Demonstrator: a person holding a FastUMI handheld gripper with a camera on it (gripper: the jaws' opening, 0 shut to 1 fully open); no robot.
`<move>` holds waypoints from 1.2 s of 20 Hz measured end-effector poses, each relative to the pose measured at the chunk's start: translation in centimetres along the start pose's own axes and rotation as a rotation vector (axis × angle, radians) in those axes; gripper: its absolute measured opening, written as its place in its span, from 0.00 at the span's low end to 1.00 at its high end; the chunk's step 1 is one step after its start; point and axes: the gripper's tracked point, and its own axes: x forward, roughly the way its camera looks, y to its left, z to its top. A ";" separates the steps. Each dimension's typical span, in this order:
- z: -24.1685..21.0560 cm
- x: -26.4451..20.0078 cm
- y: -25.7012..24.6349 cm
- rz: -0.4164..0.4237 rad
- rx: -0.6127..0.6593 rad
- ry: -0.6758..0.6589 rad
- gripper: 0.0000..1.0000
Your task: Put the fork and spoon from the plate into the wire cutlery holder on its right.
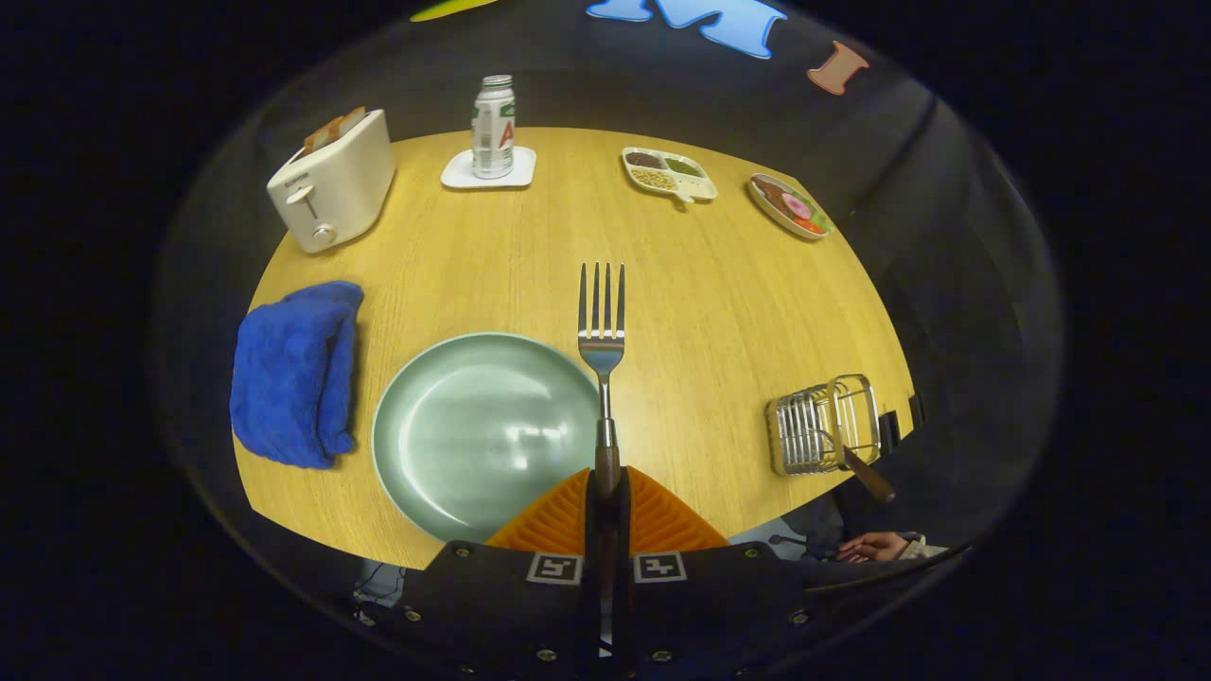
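Plate (464,445) between towel (293,374) left, wire holder (823,426) right

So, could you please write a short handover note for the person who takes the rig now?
Gripper: shut on the fork by its handle, tines pointing ahead, held above the table.
Plate: nothing left on it.
Wire cutlery holder, right of the plate: a utensil with a brown handle already leans in it, likely the spoon.
Left: carry the fork right, drop it into the holder, release.
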 end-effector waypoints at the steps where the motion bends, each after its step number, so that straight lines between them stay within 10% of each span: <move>1: 0.2 -0.1 -1.2 -0.018 0.030 0.002 0.05; 14: -2.8 -0.2 -14.4 -0.176 0.468 0.204 0.06; 24: -5.4 0.7 -14.4 -0.040 0.670 0.526 0.05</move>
